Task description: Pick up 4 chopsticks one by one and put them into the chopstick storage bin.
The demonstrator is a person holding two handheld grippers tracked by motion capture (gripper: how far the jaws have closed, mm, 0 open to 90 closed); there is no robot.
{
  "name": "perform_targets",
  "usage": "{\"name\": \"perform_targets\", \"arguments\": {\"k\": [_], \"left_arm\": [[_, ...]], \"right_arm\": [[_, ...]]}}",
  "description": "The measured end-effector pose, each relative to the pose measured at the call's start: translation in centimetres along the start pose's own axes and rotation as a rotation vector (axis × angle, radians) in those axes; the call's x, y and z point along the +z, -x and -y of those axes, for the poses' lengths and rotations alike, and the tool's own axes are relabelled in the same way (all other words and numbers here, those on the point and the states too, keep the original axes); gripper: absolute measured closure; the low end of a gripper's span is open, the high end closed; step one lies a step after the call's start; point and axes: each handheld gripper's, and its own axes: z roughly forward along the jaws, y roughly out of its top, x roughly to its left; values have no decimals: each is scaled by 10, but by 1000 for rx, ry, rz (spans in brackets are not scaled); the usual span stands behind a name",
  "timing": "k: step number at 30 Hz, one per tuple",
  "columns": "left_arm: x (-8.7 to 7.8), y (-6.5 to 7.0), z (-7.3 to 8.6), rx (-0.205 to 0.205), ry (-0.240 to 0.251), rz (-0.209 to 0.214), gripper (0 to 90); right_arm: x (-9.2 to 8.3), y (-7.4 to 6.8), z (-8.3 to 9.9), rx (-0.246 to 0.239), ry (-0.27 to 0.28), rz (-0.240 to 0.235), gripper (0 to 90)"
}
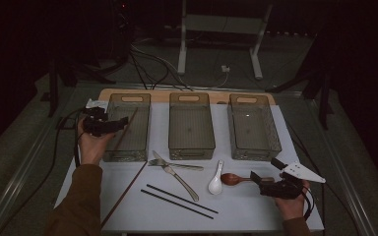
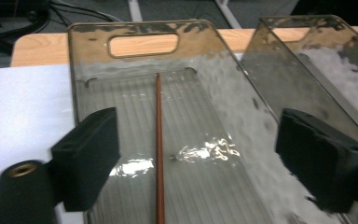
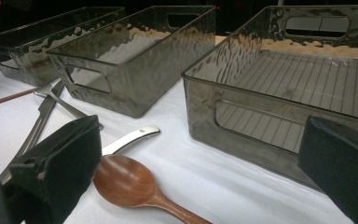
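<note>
We work on a white counter (image 1: 256,206) that takes up the lower middle of the high view, with three smoked plastic bins across its far edge. The left bin (image 1: 128,127) is the one in hand: one brown chopstick (image 1: 127,129) lies slanted in it, its upper end leaning toward the bin's right wall, and in the left gripper view it runs straight down the ribbed floor between our fingers.

The left gripper (image 1: 109,125), at the left of the high view over that bin, has its fingers spread wide and holds nothing; the stick is free of the pads. To finish this step well, we lift straight up and back so a finger does not catch the stick or the bin wall.

The second brown chopstick (image 1: 124,194) lies on the counter at lower left, and we judge it the next pick: grip it near the middle, level.

The right gripper (image 1: 262,181), at lower right, stands wide open around nothing, just beside the wooden spoon (image 1: 234,179).
</note>
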Motion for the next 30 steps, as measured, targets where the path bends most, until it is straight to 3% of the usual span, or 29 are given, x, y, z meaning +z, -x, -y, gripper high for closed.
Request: {"name": "perform_targets", "arguments": {"k": [6,12,17,30], "left_arm": [[-9,5,0,4,7,40,17],[-24,14,1,23,39,70,7],[-32,22,5,59,28,102,7],[-50,39,30,95,35,131,8]], "right_arm": [[0,0,0,-2,1,1,0],[-1,0,0,-2,2,1,0],[-1,0,0,-1,4,0,0],[-1,0,0,1,6,2,0]]}}
